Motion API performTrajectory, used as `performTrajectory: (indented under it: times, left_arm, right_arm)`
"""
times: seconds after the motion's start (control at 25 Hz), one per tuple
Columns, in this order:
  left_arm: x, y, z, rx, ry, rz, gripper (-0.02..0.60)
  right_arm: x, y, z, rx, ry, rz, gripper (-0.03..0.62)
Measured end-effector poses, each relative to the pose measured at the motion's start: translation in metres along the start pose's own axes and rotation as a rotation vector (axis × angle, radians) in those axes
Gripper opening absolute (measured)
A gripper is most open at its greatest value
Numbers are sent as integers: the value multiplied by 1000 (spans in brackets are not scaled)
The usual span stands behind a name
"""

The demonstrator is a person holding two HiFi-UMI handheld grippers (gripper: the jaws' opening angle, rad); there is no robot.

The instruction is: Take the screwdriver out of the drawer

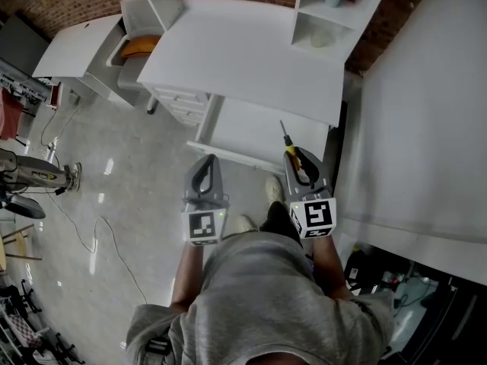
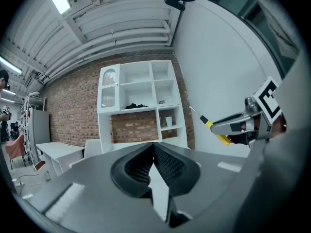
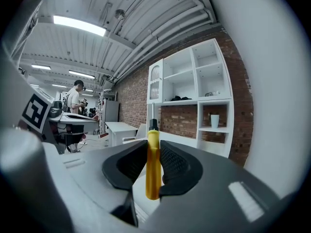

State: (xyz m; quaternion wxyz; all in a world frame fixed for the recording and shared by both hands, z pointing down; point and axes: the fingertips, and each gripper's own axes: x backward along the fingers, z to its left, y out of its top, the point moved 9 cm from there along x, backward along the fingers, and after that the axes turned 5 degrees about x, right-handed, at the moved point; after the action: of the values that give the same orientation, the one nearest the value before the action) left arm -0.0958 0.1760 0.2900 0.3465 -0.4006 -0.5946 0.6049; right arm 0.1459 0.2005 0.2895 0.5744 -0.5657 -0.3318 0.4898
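Note:
The screwdriver (image 1: 295, 155) has a yellow handle, a black collar and a thin metal shaft. My right gripper (image 1: 299, 163) is shut on its handle, and the shaft points out over the open white drawer (image 1: 255, 131) under the desk. In the right gripper view the handle of the screwdriver (image 3: 153, 164) stands upright between the dark pads of the right gripper (image 3: 153, 152). My left gripper (image 1: 204, 172) hovers left of it by the drawer's front, shut with nothing in it. The left gripper view shows the left gripper (image 2: 154, 150) with its pads touching, and the screwdriver (image 2: 214, 129) at the right.
A white desk (image 1: 243, 52) carries a shelf unit (image 1: 335, 14) at its back right. A small drawer cabinet (image 1: 179, 101) and a chair with an orange cushion (image 1: 141, 48) stand to the left. A large white panel (image 1: 426, 128) closes the right. Cables (image 1: 91, 234) lie on the floor.

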Motion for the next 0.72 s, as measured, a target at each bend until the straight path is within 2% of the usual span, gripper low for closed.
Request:
performTrajectory:
  times: [0.72]
  left_arm:
    - [6,-2,0,4,21,13,12]
  right_arm:
    - [7,-1,-5,7,-5,4,83]
